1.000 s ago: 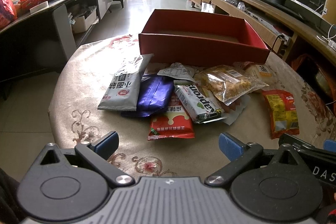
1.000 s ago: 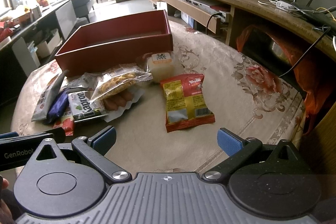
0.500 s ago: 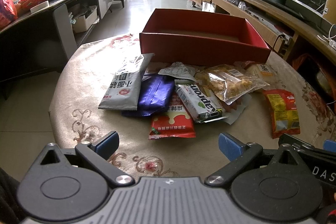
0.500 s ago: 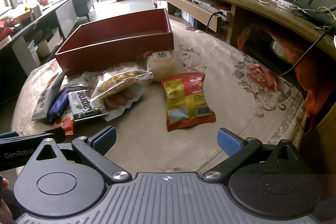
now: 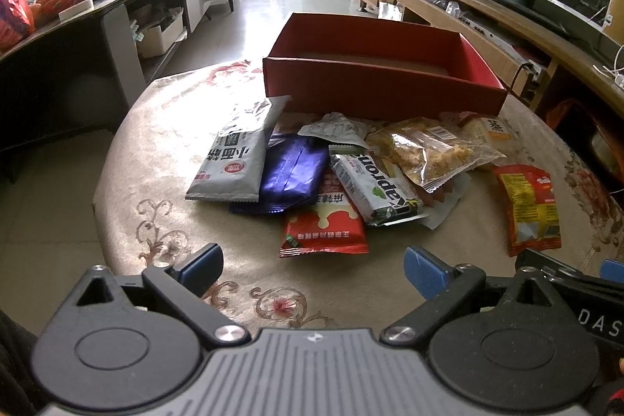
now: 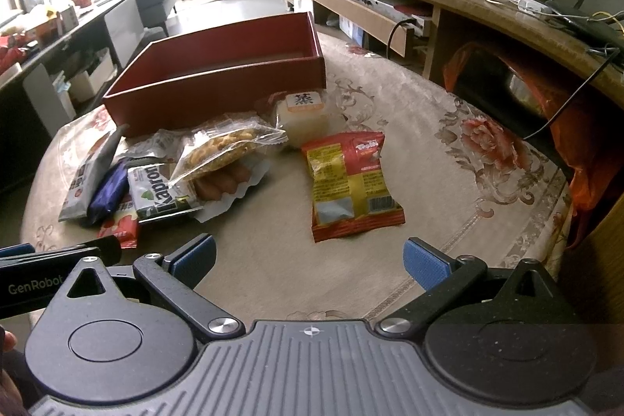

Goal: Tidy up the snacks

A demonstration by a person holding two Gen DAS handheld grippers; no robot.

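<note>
**Red box empty, snacks unsorted**

Grey packet [image 5: 230,158] lies leftmost in the pile, then purple [image 5: 292,174], a red sachet [image 5: 323,229], the green-white bar [image 5: 374,190], a clear bag [image 5: 433,151], and a red-yellow bag [image 6: 351,182] apart at right, all on the tabletop [image 5: 163,127] before the red box [image 5: 382,92]. Left tool [image 5: 312,266] hangs wide open, empty, just short of the sachet. Right tool [image 6: 308,256] is equally open, empty, near the red-yellow bag. Best take loose outliers first, pinching a flat edge, not the puffed middle.
</note>
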